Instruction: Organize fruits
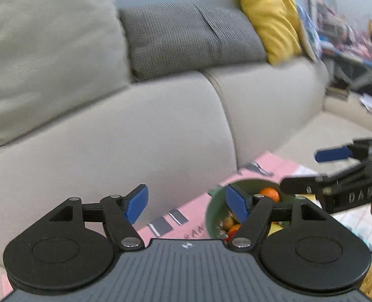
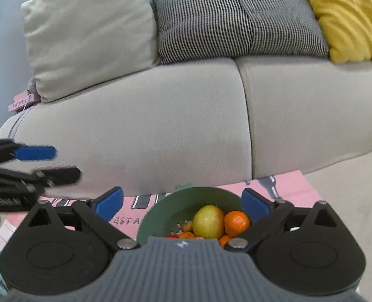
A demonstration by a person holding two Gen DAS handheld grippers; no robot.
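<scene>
Fruit sits in the bowl, both grippers spread empty above.
A grey sofa point(image 2: 160, 125) fills the far side; near it on a pink mat point(image 2: 286, 191), the green bowl point(image 2: 160, 211) holds fruit point(image 2: 208, 221); left gripper point(image 1: 186, 203) and right gripper point(image 2: 183, 202) gape wide, holding nothing.

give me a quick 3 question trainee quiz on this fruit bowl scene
1. True or false: the right gripper is holding the orange.
2. What colour is the bowl with the fruit?
3. Which lies next to the orange: A) yellow-green apple B) banana C) grapes?

Key: 1 false, both it and the left gripper are open and empty. 2 green. 3 A.
</scene>
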